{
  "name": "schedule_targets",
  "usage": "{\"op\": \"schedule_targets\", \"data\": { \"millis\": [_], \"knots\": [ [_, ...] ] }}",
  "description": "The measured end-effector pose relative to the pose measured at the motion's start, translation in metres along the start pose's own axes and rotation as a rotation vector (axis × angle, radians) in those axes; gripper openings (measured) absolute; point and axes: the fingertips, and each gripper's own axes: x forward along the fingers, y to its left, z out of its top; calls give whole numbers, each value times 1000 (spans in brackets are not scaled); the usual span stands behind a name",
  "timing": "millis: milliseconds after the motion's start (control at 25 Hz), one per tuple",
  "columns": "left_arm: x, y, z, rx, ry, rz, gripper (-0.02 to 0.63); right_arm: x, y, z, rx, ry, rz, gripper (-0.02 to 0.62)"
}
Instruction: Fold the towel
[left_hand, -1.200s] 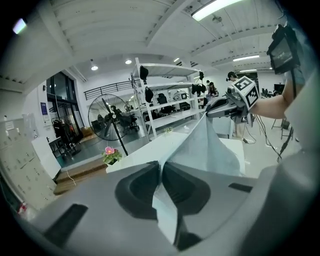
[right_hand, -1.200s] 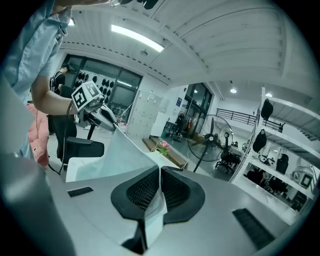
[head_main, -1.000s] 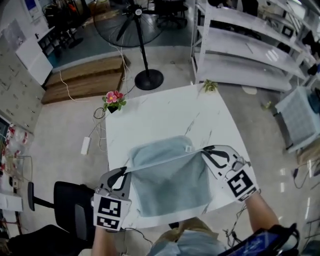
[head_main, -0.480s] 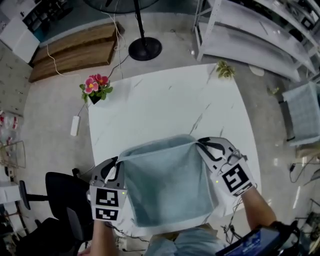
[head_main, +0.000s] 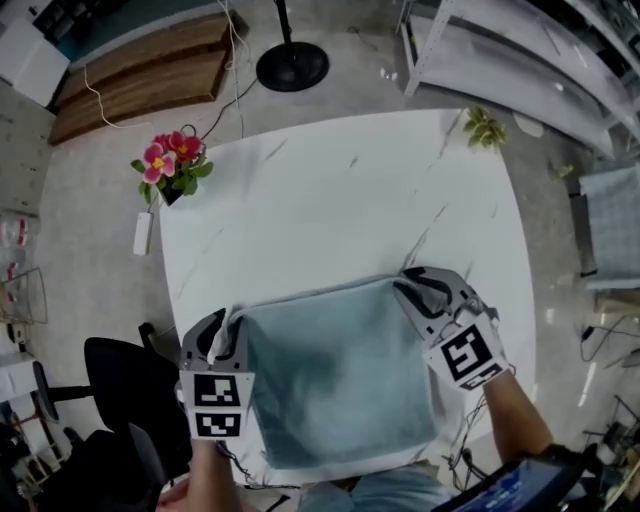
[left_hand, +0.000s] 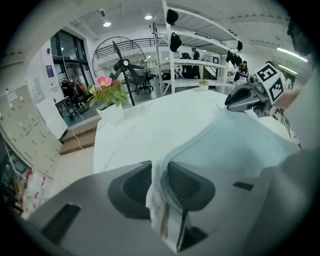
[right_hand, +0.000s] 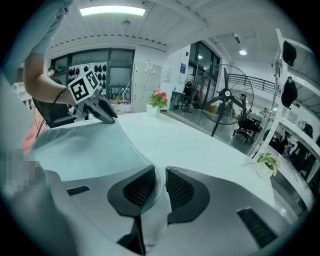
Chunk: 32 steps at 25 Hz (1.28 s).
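Nearest the camera, two forearms reach out from the bottom of the head view, one to each gripper. Both grippers are angled forward and down, with their tips low at the tabletop (head_main: 330, 200).

Left gripper (left_hand: 159, 182): the marker cube faces up and the tips sit at the towel's (head_main: 335, 380) far-left corner. Its jaws have just been opening. They now stand a little apart, with the bunched corner hanging loose in the gap, hem edges showing, and the pads do not pinch it.

Right gripper (right_hand: 159, 187): it is tilted inward, with its tips at the far-right corner. Its jaws have also just been opening, leaving a narrow gap. A thin towel edge runs through that gap, and the pads are not clamped on it.

Towel: one, pale blue-grey. It lies spread flat on the near half of the white marble-look tabletop. Its near edge is at the tabletop's near edge, and its far edge runs straight between the two grippers.

Count:
- Grippers: two.
- Marker cubes: two.
- Towel: one.
- Tabletop: one.

Left of the tabletop, on the floor, is one black office chair (head_main: 125, 385). At the far-left corner is one pot of pink flowers (head_main: 165, 165), and at the far-right corner is one small green plant (head_main: 485, 127). Beyond those are one standing fan base (head_main: 292, 67), wooden boards (head_main: 140, 75) and white shelving (head_main: 520, 60).
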Motion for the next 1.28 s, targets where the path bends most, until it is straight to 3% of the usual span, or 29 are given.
{"op": "schedule_targets", "data": {
  "millis": [320,440,480,560,680,760,880,960,1040,1160,1280],
  "knots": [
    [12,3,-2,-16,3,27,112,24,-10,-14,11,70,-30,114],
    [13,2,0,-33,-6,23,84,28,-10,-9,-84,81,-37,111],
    [11,2,1,-46,-14,19,85,27,-9,-4,-67,59,-18,122],
    [2,5,6,-89,-36,3,112,18,-14,13,71,-34,27,173],
    [-18,15,13,-154,-88,-7,171,-8,-34,42,188,-172,15,195],
    [-33,19,18,-157,-131,-16,196,-24,-34,50,157,-197,25,176],
    [-50,8,18,-70,-173,-57,138,-35,5,35,38,-111,132,16],
    [-49,5,8,12,-160,-46,120,-29,32,11,-16,-27,180,15],
    [-42,12,0,53,-146,-15,118,-15,41,-11,-55,32,173,17],
    [-37,29,6,6,-176,8,118,3,42,-23,-136,60,131,17],
    [-59,19,25,14,-265,-14,118,-8,43,-3,-137,-7,118,49]
  ]
}}
